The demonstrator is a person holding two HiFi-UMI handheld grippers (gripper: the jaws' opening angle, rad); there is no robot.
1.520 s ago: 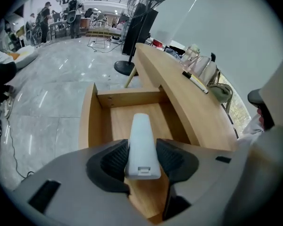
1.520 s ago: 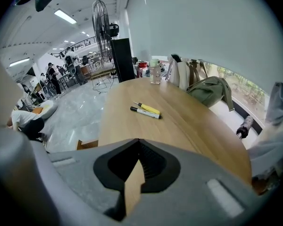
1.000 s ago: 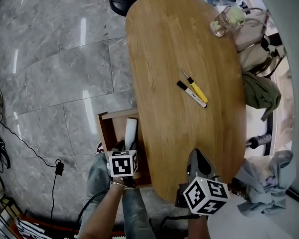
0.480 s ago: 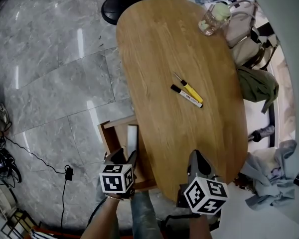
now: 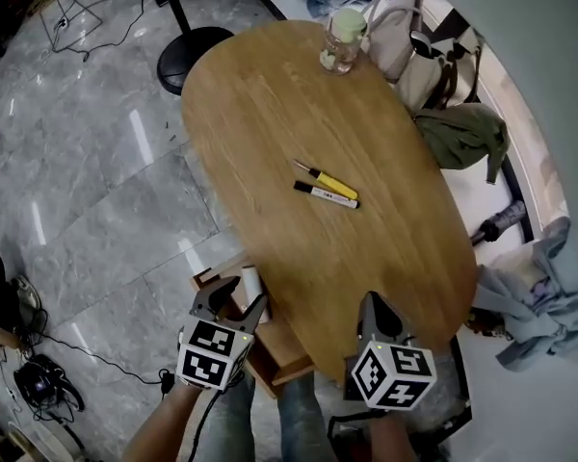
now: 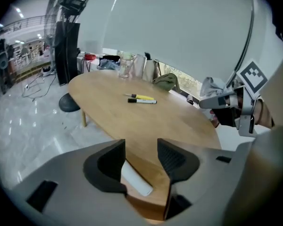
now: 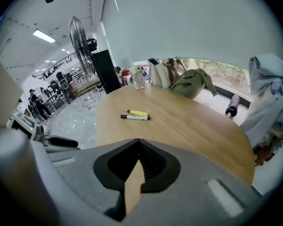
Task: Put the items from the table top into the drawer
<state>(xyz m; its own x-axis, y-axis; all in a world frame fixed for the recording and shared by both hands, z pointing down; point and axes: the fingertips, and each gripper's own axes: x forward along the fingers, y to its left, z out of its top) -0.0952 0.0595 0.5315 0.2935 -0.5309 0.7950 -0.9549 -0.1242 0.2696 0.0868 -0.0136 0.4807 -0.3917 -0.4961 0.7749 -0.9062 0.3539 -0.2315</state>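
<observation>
A yellow-handled screwdriver (image 5: 325, 179) and a black-capped white marker (image 5: 326, 195) lie side by side on the oval wooden table (image 5: 270, 114). Both show ahead in the left gripper view, the screwdriver (image 6: 142, 97) and the marker (image 6: 142, 101), and in the right gripper view (image 7: 137, 112) (image 7: 134, 117). The drawer (image 5: 281, 346) stands pulled out under the table's near left edge, and a white cylinder (image 5: 251, 283) lies in it. My left gripper (image 5: 236, 298) hangs open above the drawer, with the cylinder (image 6: 134, 181) showing below its jaws. My right gripper (image 5: 377, 303) is shut and empty over the near table edge.
A glass jar (image 5: 341, 44) stands at the table's far end, beside bags (image 5: 419, 51) and a green cloth (image 5: 462, 138). A black stool base (image 5: 188, 51) sits on the grey marble floor. Cables lie at the near left (image 5: 39, 373).
My left gripper has risen out of the drawer and rolled, leaving the white cylinder lying inside. The right gripper has hardly moved. The head view has swung toward the table's far end.
</observation>
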